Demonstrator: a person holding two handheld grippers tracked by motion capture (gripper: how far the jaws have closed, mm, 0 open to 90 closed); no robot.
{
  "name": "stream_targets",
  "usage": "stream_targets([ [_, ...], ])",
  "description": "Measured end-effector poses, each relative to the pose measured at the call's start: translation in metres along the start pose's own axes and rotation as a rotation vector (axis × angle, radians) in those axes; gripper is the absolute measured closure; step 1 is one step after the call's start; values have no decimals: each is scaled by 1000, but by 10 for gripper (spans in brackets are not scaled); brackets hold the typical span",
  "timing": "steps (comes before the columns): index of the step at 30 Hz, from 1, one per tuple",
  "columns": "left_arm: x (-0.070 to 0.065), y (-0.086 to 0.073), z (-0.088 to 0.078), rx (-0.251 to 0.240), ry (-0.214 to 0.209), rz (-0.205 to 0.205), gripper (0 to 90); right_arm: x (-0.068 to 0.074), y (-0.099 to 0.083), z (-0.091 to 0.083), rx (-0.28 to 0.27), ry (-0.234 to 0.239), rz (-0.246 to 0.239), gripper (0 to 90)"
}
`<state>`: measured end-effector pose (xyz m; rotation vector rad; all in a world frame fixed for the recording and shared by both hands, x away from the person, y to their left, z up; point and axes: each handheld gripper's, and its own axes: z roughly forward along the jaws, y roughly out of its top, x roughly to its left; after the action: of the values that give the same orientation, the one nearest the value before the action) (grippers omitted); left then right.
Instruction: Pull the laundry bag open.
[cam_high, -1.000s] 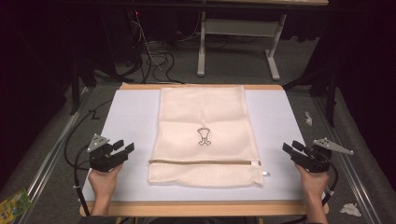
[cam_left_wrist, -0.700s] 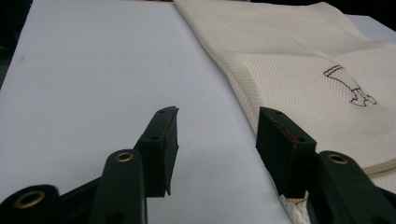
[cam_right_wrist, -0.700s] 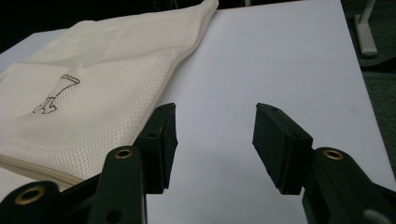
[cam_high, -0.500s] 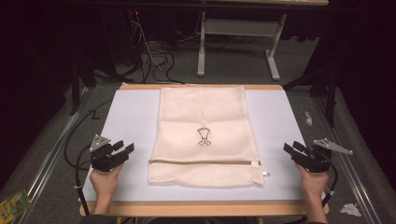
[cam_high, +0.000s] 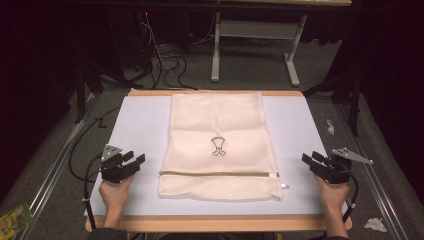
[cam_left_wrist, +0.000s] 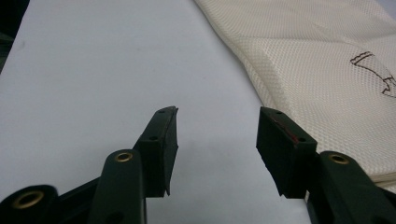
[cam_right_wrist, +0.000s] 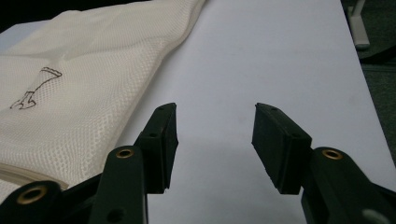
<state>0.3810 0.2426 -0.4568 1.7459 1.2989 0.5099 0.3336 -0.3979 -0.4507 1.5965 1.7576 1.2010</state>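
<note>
High view: one mesh bag (cam_high: 220, 145), two grippers, left (cam_high: 134, 161) and right (cam_high: 311, 161), jaws apart, empty.

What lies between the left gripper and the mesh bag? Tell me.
Nothing but bare white table top. In the high view, the open left gripper sits apart from the mesh bag.
</note>
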Motion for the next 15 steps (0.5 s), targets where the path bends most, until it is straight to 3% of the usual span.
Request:
stream_targets([
  [15,1,-4,11,16,24,-1,466,0,-1,10,18,-21,-17,510],
])
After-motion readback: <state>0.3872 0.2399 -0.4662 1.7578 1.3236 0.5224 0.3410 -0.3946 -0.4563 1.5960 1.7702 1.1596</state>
